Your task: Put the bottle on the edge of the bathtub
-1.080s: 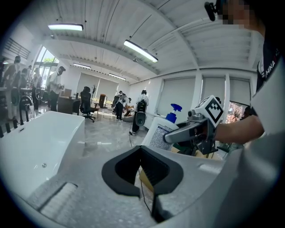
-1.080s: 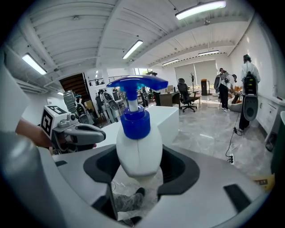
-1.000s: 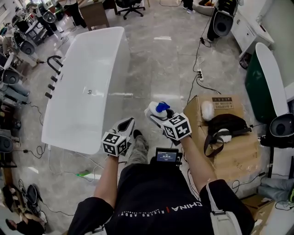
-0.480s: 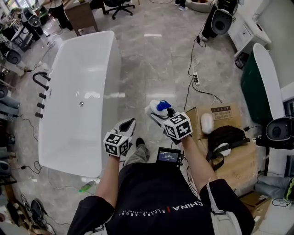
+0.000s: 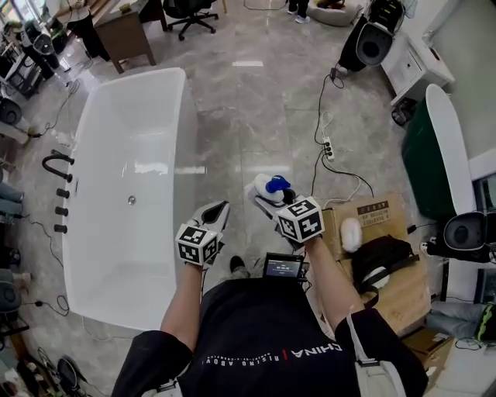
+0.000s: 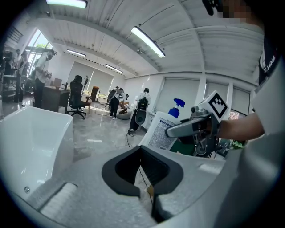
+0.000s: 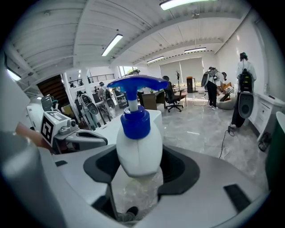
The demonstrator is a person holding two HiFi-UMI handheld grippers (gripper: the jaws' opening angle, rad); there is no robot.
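In the head view the white bottle with a blue pump top (image 5: 267, 188) is upright between the jaws of my right gripper (image 5: 269, 195), which is shut on its body. The right gripper view shows the bottle (image 7: 139, 147) pressed between the dark pads. My left gripper (image 5: 215, 212) hangs beside it, shut and holding nothing. The long white bathtub (image 5: 191, 147) stands on the floor to the left, its near rim a little left of both grippers. The left gripper view shows the tub (image 6: 31, 133) at the left and the bottle (image 6: 159, 131) at the right.
A black faucet (image 5: 56, 167) stands on the tub's far side. A power strip with cables (image 5: 329, 147) lies on the marble floor ahead. A cardboard box with a black bag (image 5: 387, 260) sits at the right. Speakers, desks and an office chair (image 5: 190, 12) stand farther back.
The tub and the box have slid down in the head view as the person walks forward. Both grippers keep their places in front of the body, the bottle still held.
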